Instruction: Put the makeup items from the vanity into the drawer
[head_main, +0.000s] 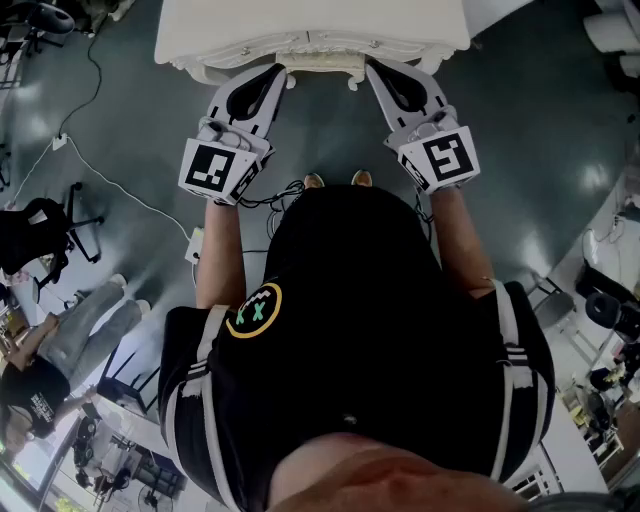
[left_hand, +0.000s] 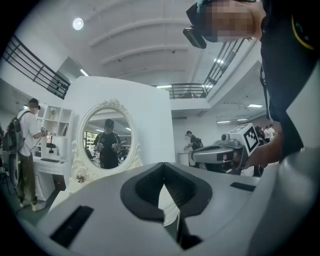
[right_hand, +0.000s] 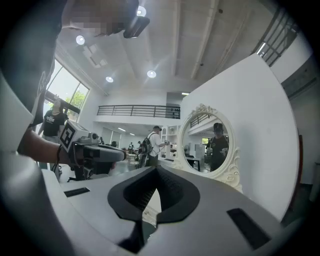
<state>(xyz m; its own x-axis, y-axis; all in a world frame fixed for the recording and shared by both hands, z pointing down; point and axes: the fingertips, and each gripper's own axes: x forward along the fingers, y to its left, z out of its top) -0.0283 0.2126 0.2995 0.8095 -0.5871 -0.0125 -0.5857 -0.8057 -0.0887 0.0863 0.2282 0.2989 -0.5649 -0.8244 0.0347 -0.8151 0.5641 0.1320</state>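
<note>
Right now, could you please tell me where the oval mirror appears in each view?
Head view: not in it; only the vanity front edge shows.
Left gripper view: oval mirror left of centre.
Right gripper view: right of centre.
Shared landmark: white panel behind it, both gripper views.

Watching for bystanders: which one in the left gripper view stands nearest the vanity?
The person with the backpack at the white shelves, far left; the others are small figures far behind.

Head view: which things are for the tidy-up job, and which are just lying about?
For the job: vanity, left gripper, right gripper; no makeup items show.
Just lying about: black office chair, floor cable.
</note>
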